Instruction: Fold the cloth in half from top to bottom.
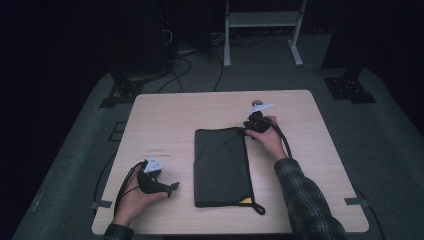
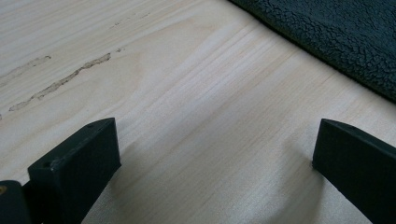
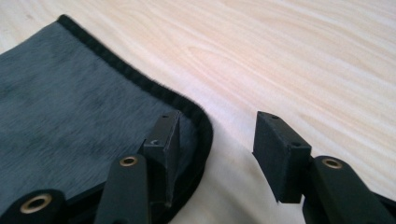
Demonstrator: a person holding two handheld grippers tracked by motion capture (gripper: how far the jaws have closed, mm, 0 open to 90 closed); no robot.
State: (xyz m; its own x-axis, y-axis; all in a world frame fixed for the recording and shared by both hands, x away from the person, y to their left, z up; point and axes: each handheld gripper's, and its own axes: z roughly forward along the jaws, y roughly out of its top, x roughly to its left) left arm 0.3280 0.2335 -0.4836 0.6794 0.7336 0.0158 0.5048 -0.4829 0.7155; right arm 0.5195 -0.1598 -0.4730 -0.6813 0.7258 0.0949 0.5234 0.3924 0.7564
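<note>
Right gripper (image 3: 215, 140) sits at the far right corner of the dark pouch (image 1: 221, 165), and we see its jaws parted to a middling gap, one over the fabric just inside the black piped edge and the other over bare wood beside it, so the rounded corner lies between them without being pinched. Our left gripper (image 1: 161, 184) rests with the left hand on the near left part of the table (image 1: 165, 115), well apart from the pouch's left edge; its jaws stand wide with nothing but wood grain between them.

The pouch lies flat in the middle of the table, long side running near to far, with a small yellow tab (image 1: 245, 201) and a cord loop (image 1: 259, 208) at its near right corner.

We judge the step in hand to be taking hold of that far right corner. To do it well, we would slide the lower jaw flat along the wood so it gets under the piping, keep the corner centred between the pads, and close on the stiff edge, not the soft middle. Lifting slowly should stop the fabric slipping out. If the pouch drags, the left gripper could press its near left side down.
</note>
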